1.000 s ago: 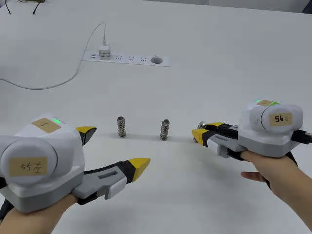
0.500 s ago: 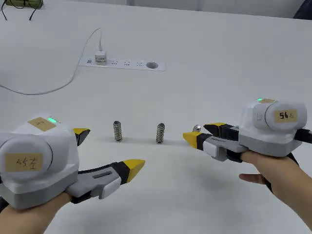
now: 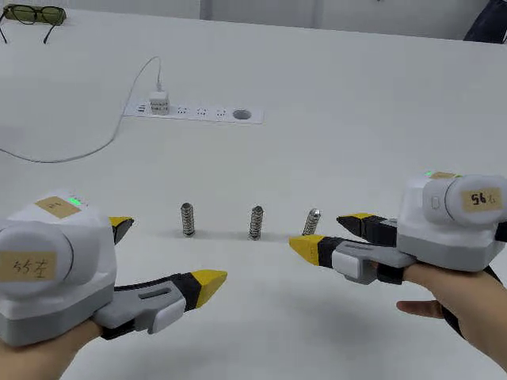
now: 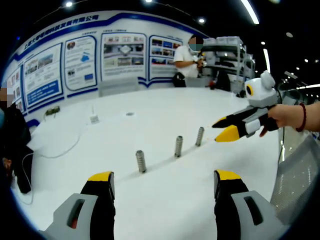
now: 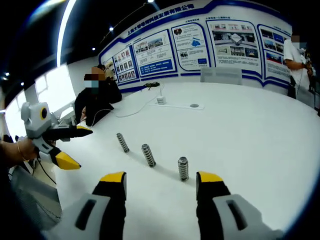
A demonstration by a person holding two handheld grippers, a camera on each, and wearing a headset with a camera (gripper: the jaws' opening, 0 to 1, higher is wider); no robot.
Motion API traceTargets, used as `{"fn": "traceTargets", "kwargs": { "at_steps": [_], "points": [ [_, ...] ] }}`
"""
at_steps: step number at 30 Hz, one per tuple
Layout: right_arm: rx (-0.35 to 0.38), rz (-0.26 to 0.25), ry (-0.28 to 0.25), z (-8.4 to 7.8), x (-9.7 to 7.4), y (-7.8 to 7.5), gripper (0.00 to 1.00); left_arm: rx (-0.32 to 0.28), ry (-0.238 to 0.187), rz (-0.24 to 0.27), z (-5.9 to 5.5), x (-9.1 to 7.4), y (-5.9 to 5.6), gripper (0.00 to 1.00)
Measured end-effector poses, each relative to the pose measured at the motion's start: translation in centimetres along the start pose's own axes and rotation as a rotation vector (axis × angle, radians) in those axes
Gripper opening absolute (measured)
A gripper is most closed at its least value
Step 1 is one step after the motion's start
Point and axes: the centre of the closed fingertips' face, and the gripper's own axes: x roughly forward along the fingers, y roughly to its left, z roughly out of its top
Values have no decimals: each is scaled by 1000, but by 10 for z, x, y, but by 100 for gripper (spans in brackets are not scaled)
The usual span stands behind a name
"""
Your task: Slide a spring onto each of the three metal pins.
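Three metal pins stand in a row on the white table, each with a spring on it: the left spring (image 3: 187, 219) (image 4: 141, 161) (image 5: 122, 142), the middle spring (image 3: 257, 222) (image 4: 178, 146) (image 5: 148, 155) and the right spring (image 3: 312, 222) (image 4: 200, 136) (image 5: 183, 168). My right gripper (image 3: 333, 232) (image 5: 161, 177) is open, with its yellow tips just short of the right spring and nothing between them. At the near left my left gripper (image 3: 164, 253) (image 4: 164, 177) is open and empty, a little back from the left spring.
A white power strip (image 3: 194, 112) with a plugged charger and a cable lies at the back of the table. Glasses (image 3: 32, 13) rest at the far left corner. People stand and sit beyond the table in the gripper views.
My right gripper, closed around the right spring a second ago, has opened and drawn back; the spring now stands free on its pin. The left gripper stays open.
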Motion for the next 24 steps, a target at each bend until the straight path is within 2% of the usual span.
{"fn": "traceTargets", "kwargs": {
  "at_steps": [9,18,24],
  "points": [
    [7,18,-11,2,-19,11,64,-10,-6,3,1,-9,1,84],
    [-6,31,-11,-5,-34,22,72,4,2,0,2,-20,-2,85],
    [-51,28,1,-13,-42,26,79,11,14,-5,-2,-27,-4,86]
  ]
}}
